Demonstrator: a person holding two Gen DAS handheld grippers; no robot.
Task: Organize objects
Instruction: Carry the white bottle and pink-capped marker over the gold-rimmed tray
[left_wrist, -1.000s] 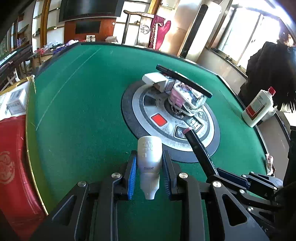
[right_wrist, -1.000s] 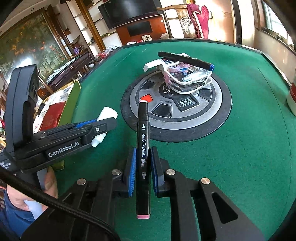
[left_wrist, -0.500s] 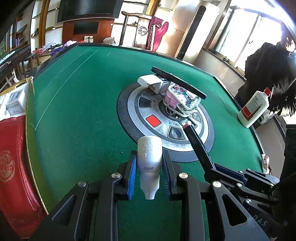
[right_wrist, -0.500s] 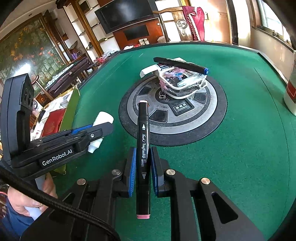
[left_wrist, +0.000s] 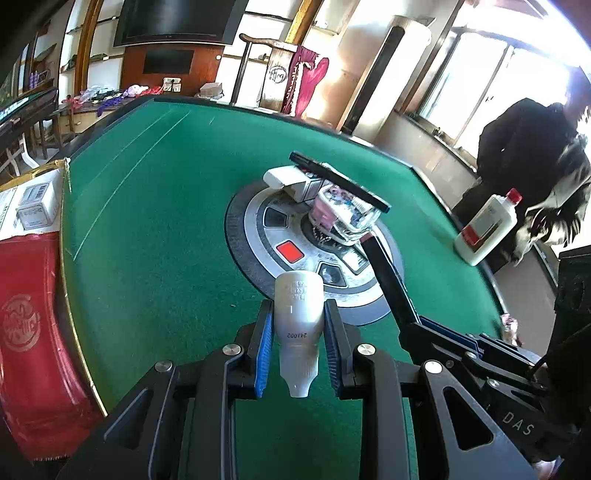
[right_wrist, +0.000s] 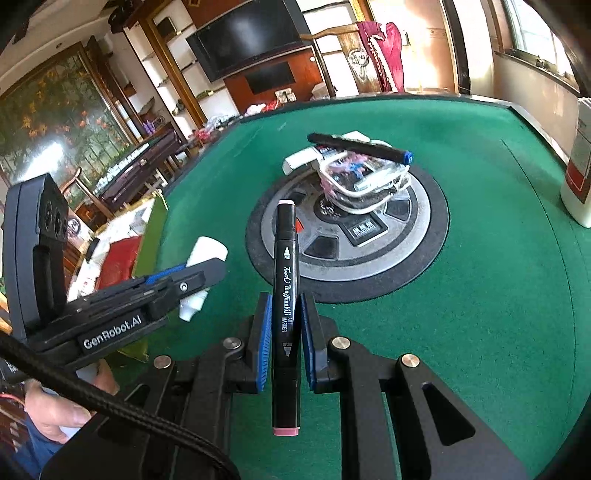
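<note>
While both grippers hang above the green felt table (left_wrist: 155, 206), each is seen clamped on one object. In the left wrist view, a red bag (left_wrist: 33, 332) and a small white box (left_wrist: 37, 206) are found at the left edge of the frame, off the felt. At lower centre, the left gripper (left_wrist: 298, 345) is closed narrowly on a small white bottle (left_wrist: 298, 314), whose nozzle points back toward the camera; the blue pads (left_wrist: 265, 350) are pressed to its sides. Above it, at the middle of the frame, the round grey hub (left_wrist: 280, 236) of the table is seen, and on it a clear pouch (left_wrist: 343, 214) with a black marker (left_wrist: 340, 179) laid across the top. A white bottle with a red cap (left_wrist: 487, 225) stands on the felt at the right edge.

In the right wrist view, the left gripper (right_wrist: 195, 266) with its white bottle is seen at the left. At lower centre, the right gripper (right_wrist: 286, 334) is shut almost fully on a black art marker (right_wrist: 285, 295), held lengthwise, its pink end (right_wrist: 285, 431) nearest the camera. The hub and pouch lie above it, right of centre.
</note>
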